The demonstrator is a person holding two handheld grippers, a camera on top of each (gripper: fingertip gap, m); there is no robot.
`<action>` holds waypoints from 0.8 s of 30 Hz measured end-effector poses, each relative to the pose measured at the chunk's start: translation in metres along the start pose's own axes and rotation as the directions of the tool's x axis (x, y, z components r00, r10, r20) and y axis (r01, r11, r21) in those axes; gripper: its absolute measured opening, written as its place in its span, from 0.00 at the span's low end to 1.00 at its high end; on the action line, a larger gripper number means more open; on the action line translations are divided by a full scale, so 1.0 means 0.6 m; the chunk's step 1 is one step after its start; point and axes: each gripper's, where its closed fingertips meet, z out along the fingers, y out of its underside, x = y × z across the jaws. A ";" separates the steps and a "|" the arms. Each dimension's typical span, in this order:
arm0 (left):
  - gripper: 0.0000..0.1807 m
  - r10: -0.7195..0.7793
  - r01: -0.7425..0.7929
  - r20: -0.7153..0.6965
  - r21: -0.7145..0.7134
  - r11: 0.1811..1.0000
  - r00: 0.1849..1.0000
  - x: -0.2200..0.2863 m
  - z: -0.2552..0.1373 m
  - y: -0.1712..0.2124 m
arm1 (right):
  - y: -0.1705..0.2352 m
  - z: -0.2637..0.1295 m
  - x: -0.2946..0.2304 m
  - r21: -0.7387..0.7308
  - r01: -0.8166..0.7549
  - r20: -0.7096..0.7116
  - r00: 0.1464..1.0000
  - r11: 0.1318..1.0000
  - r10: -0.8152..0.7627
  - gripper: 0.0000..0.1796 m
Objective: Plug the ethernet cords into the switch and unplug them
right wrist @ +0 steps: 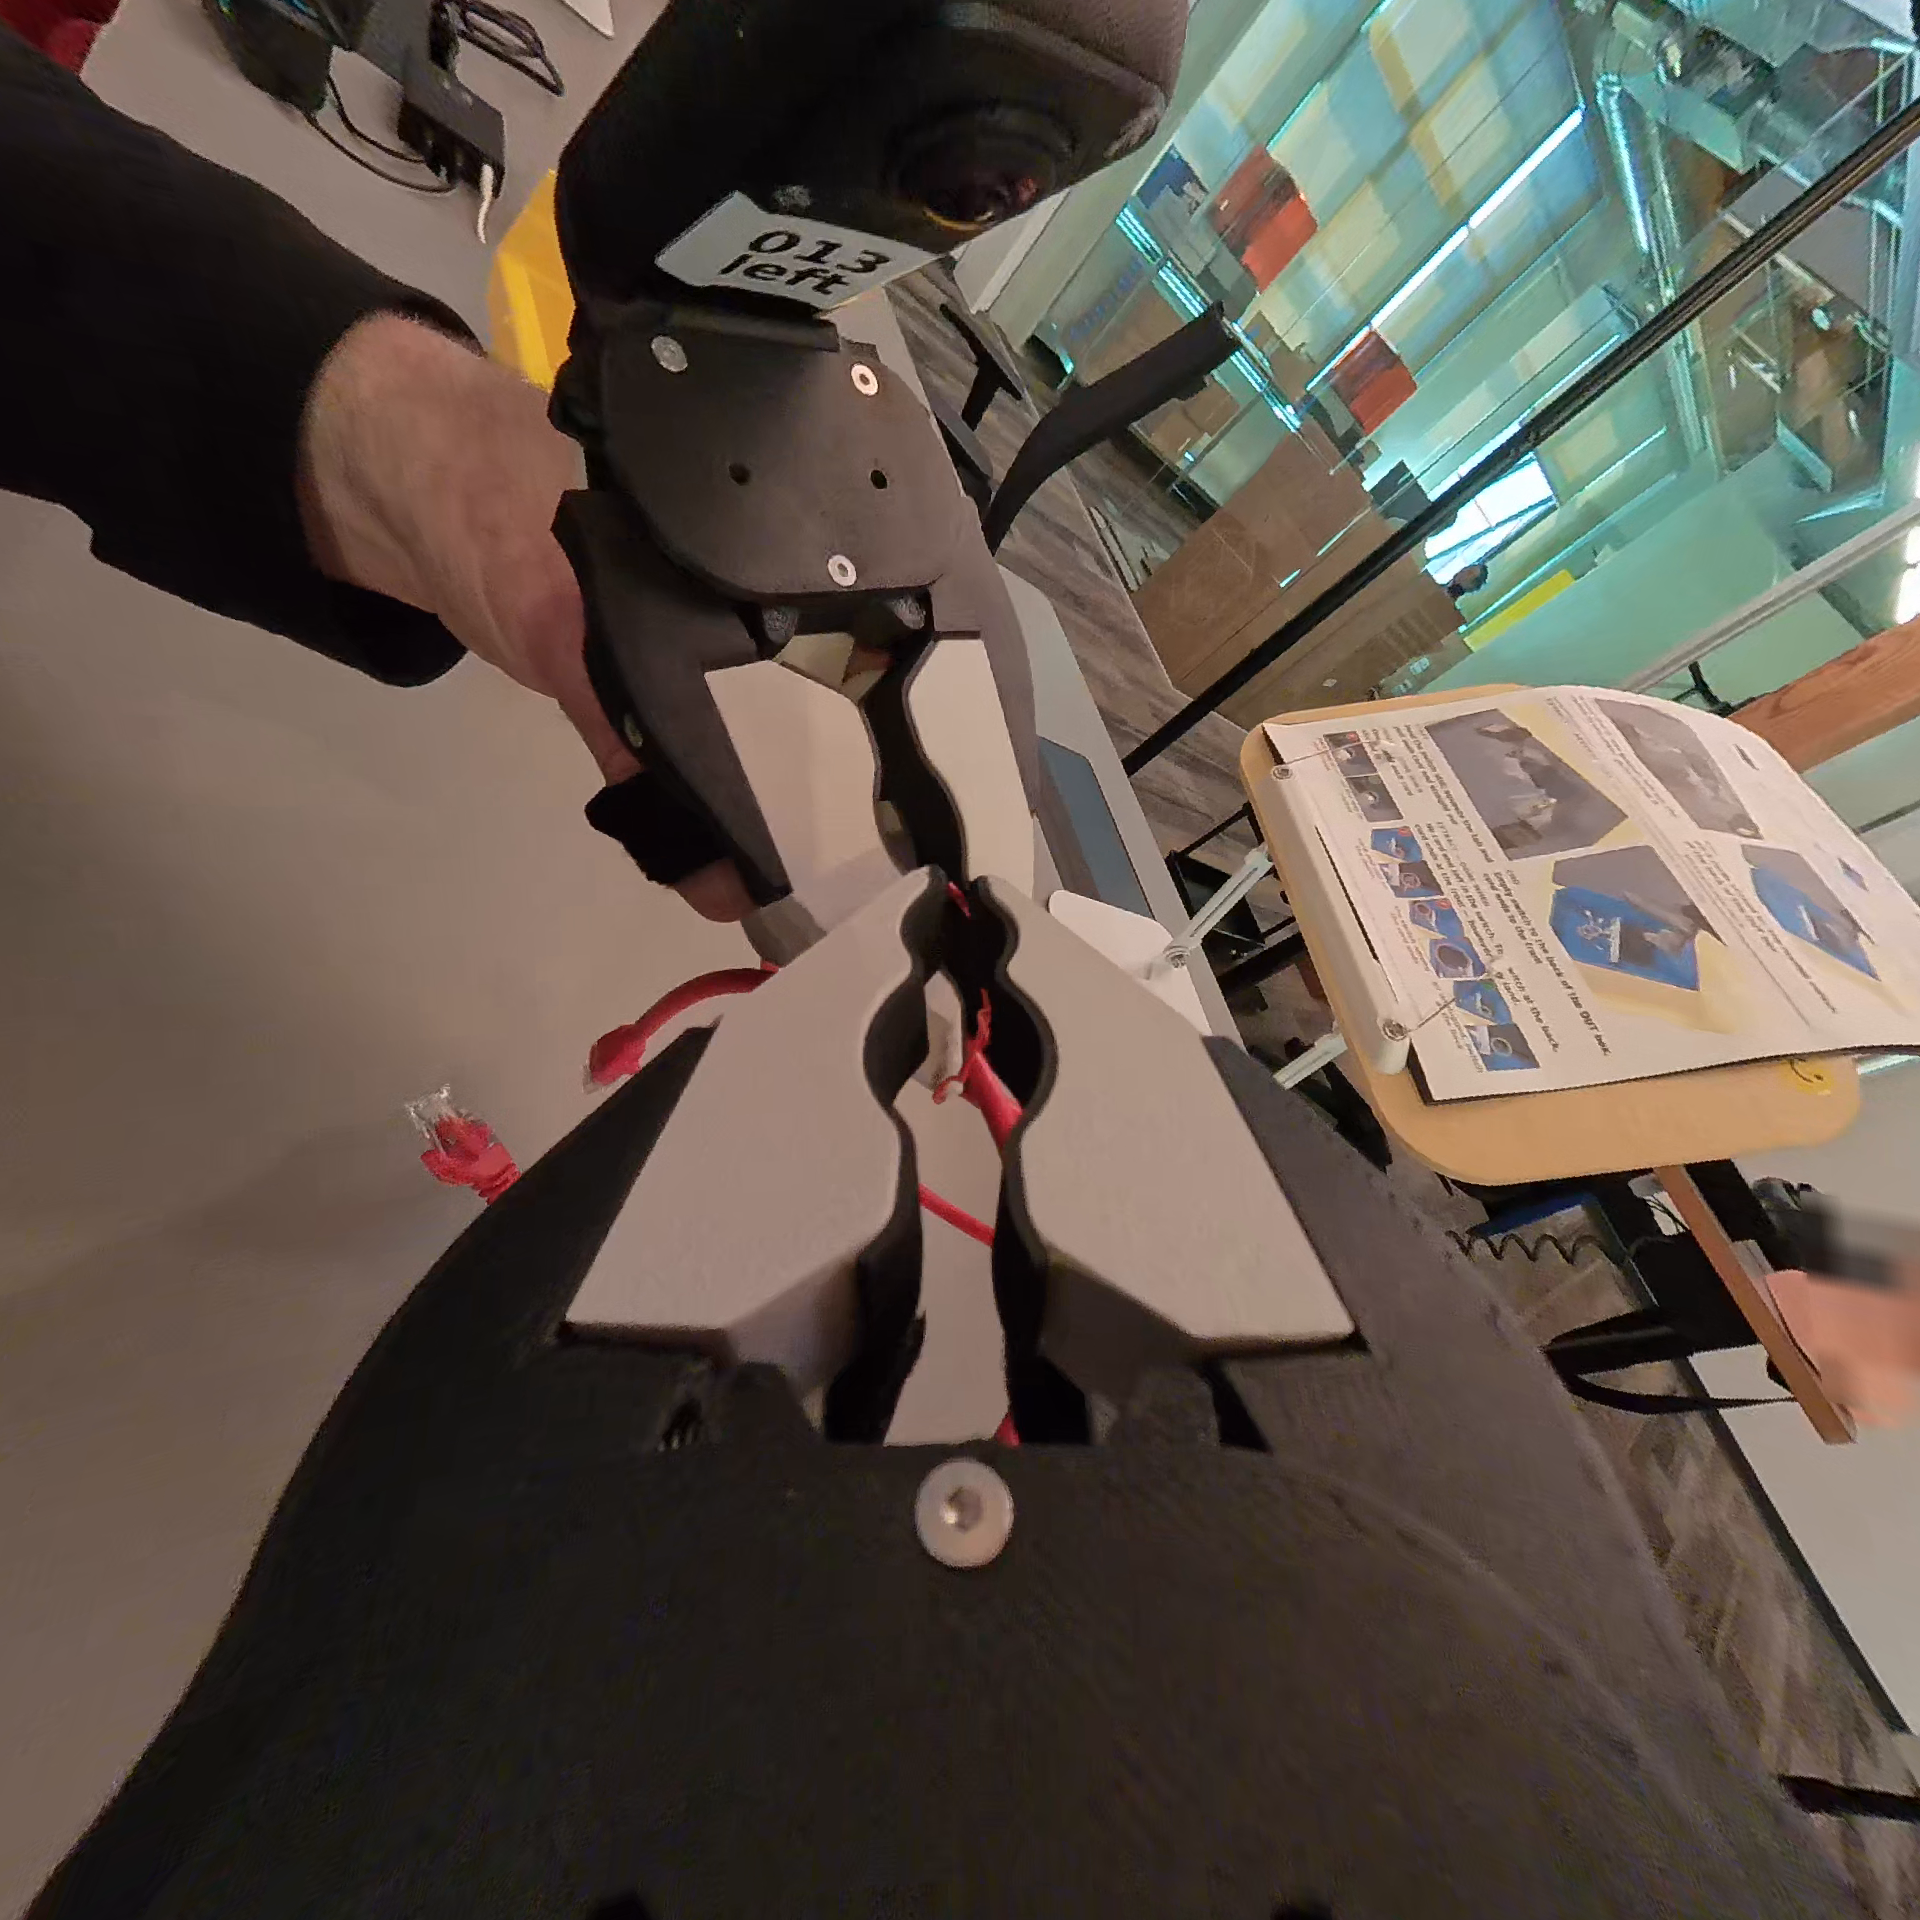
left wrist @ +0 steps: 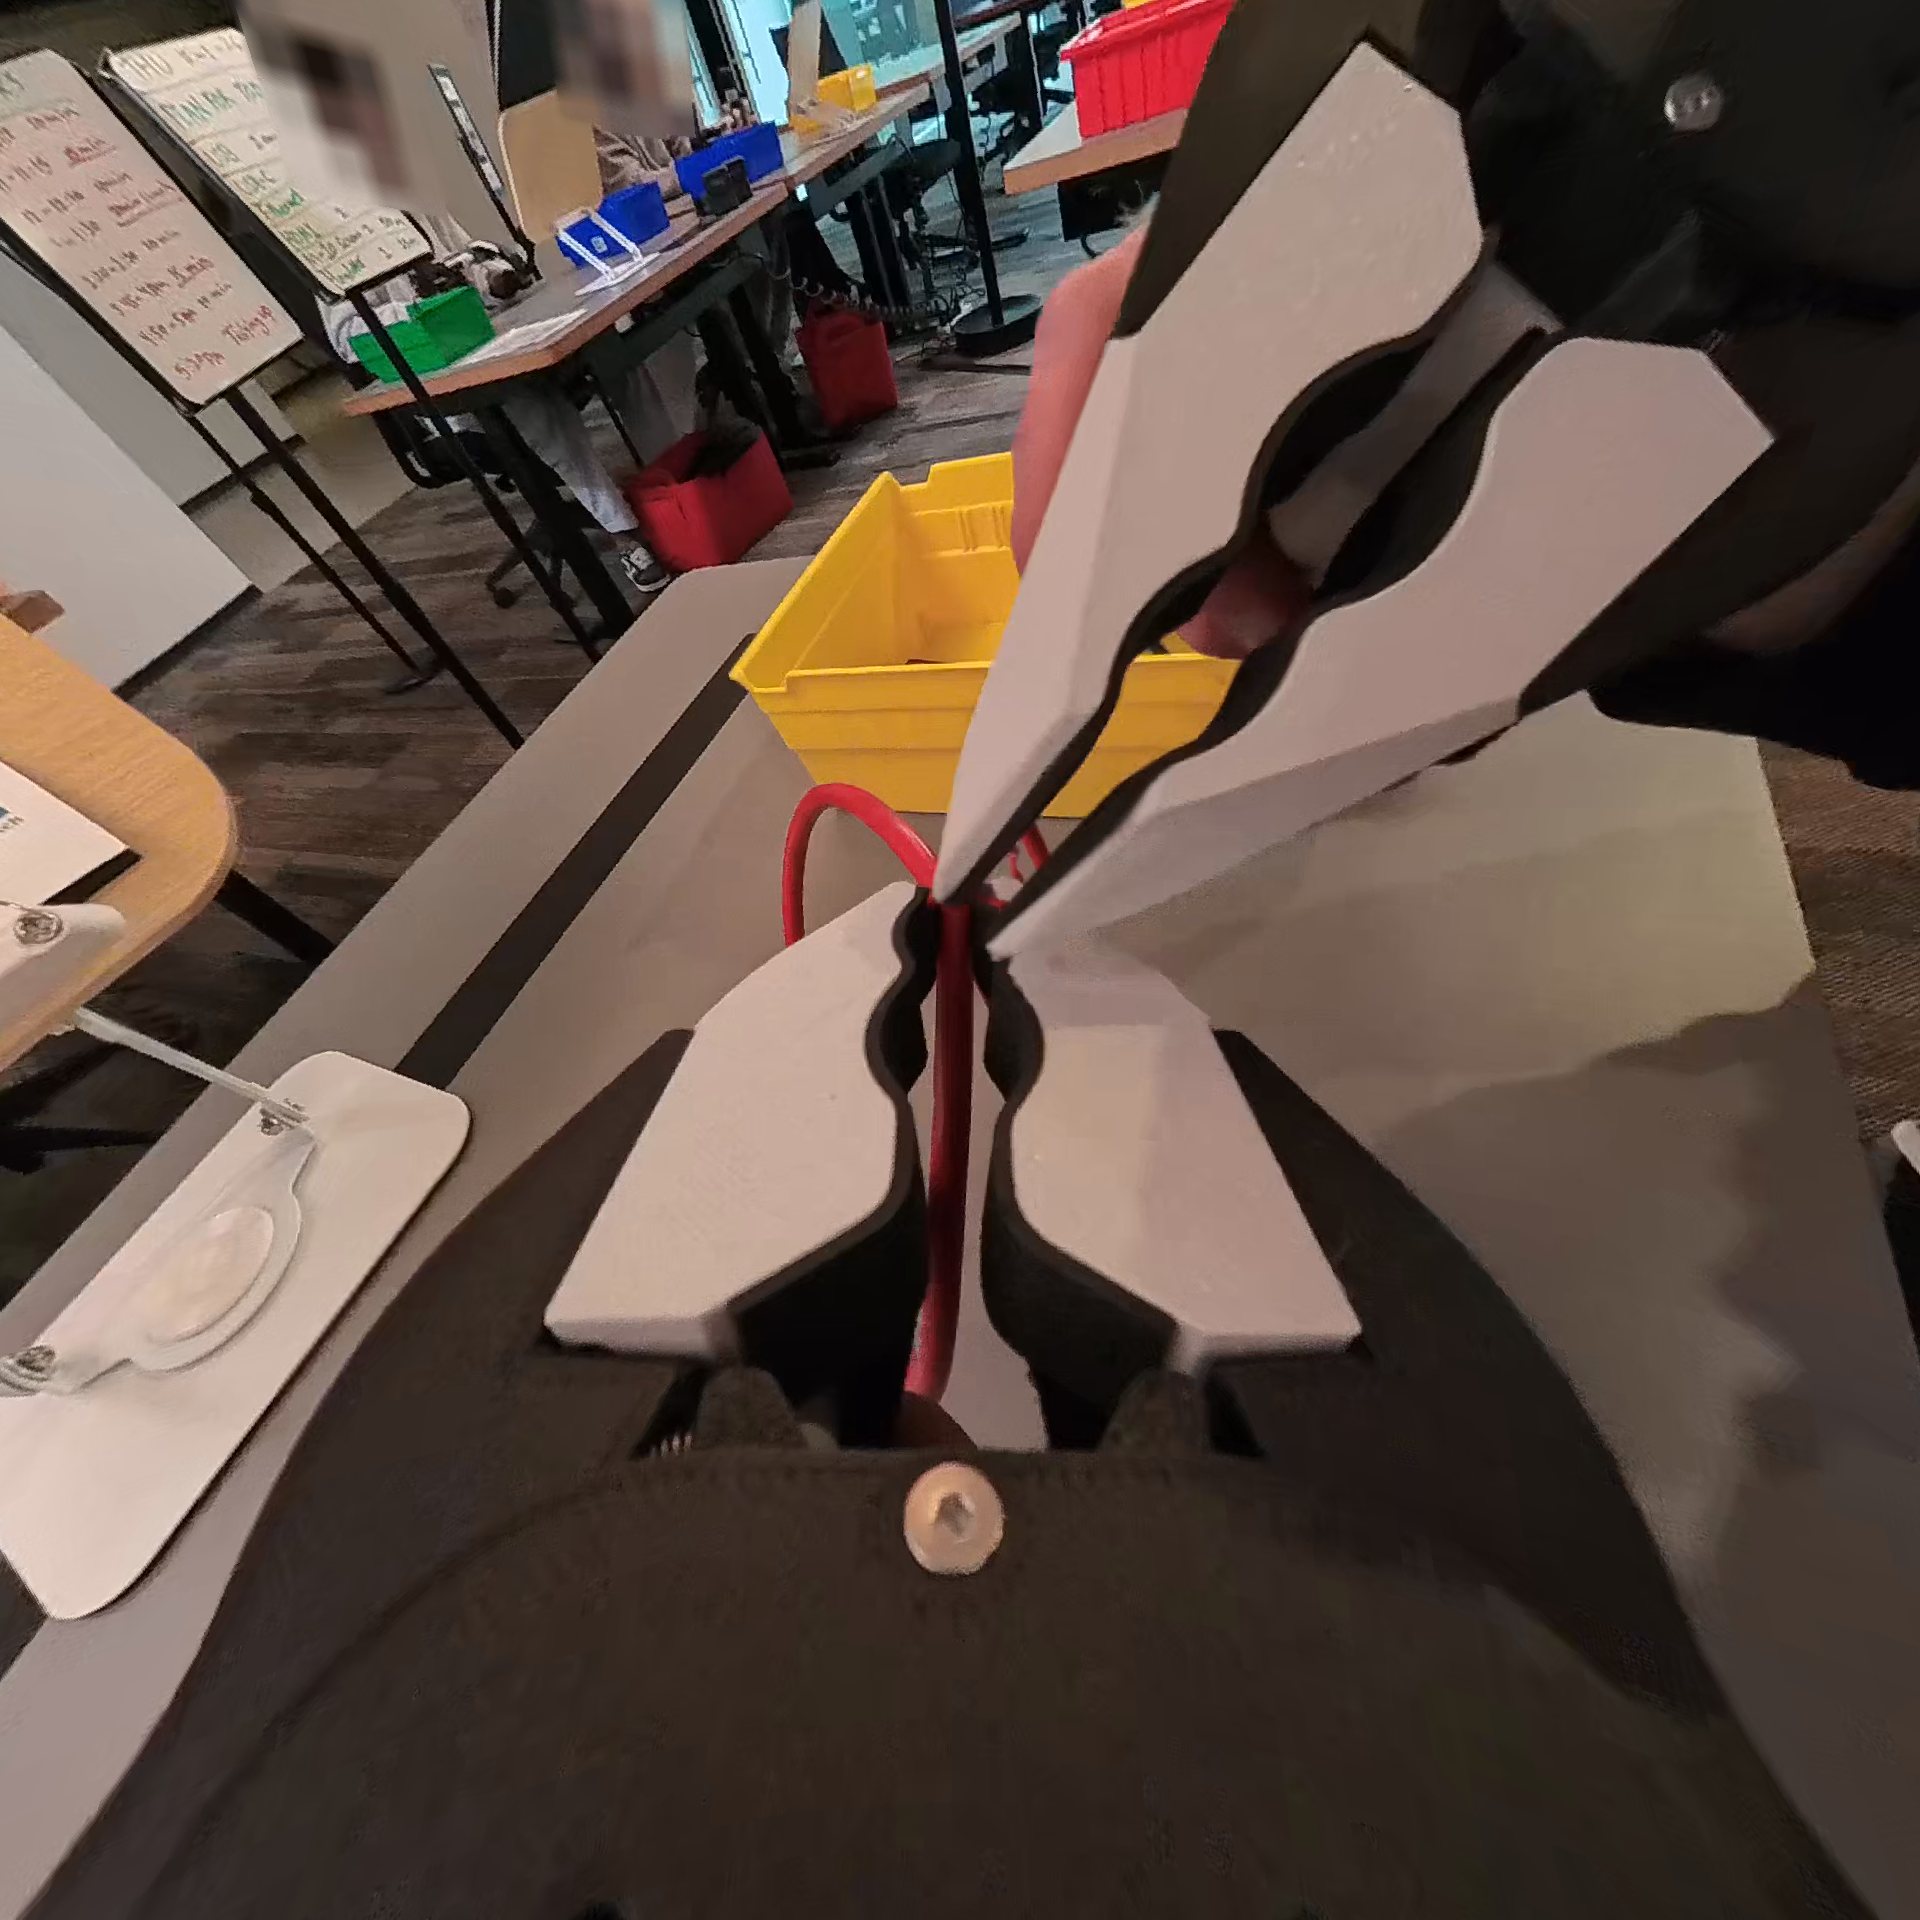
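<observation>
A red ethernet cord point(left wrist: 951, 1143) runs up between my left gripper's fingers, and the left gripper point(left wrist: 951, 920) is shut on it just above the grey table point(left wrist: 1455, 987). My right gripper point(right wrist: 958, 891) comes in from the upper right of the left wrist view point(left wrist: 966, 920). It meets the left gripper tip to tip and is shut on the same red cord bundle point(right wrist: 982, 1086). Two red plug ends point(right wrist: 623, 1044) point(right wrist: 457, 1138) lie loose on the table to the left. A small black switch point(right wrist: 452, 104) sits far off on the table, with dark cables by it.
A yellow bin point(left wrist: 894, 644) stands on the table just behind the grippers. A white plate with a clear holder point(left wrist: 208, 1247) lies at the table's left edge. A wooden stand with a printed sheet point(right wrist: 1558, 883) is beside the table. Desks, coloured bins and whiteboards stand farther back. Tip to tip, the grippers are about 4 cm apart.
</observation>
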 end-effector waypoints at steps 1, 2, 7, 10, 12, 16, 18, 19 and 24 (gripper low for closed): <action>0.04 0.008 -0.008 0.003 -0.008 1.000 1.000 0.001 0.001 0.001 | 0.001 0.000 0.001 -0.004 0.003 -0.005 1.000 1.000 -0.004 0.00; 0.04 0.018 -0.018 0.006 -0.015 1.000 1.000 0.001 0.002 0.003 | 0.001 0.001 0.004 -0.009 0.006 -0.016 1.000 1.000 -0.006 0.00; 0.03 0.027 -0.027 0.021 -0.005 1.000 0.999 -0.002 -0.001 0.001 | 0.005 -0.008 0.030 -0.015 -0.060 -0.070 0.996 0.998 0.059 0.00; 0.04 0.030 -0.030 0.017 -0.001 1.000 0.999 -0.003 -0.003 0.000 | 0.013 -0.018 0.045 -0.019 -0.107 -0.086 0.991 0.994 0.105 0.00; 0.03 0.021 -0.021 0.011 0.008 1.000 1.000 -0.003 -0.004 -0.001 | 0.020 -0.023 0.050 -0.039 -0.109 -0.093 0.990 0.993 0.105 0.00; 0.03 -0.024 0.024 -0.007 0.051 0.998 1.000 -0.005 -0.008 -0.009 | 0.027 -0.035 0.055 -0.041 -0.128 -0.079 0.989 0.991 0.124 0.00; 0.03 -0.036 0.037 -0.012 0.067 0.997 0.999 -0.006 -0.010 -0.012 | 0.031 -0.040 0.057 -0.044 -0.139 -0.072 0.988 0.989 0.136 0.00; 0.03 -0.048 0.049 -0.018 0.075 0.996 0.999 -0.006 -0.011 -0.014 | 0.035 -0.041 0.058 -0.057 -0.137 -0.074 0.988 0.989 0.133 0.00; 0.03 -0.110 0.115 -0.051 0.115 0.987 0.993 -0.009 -0.016 -0.021 | 0.041 -0.046 0.055 -0.069 -0.144 -0.051 0.989 0.987 0.140 0.00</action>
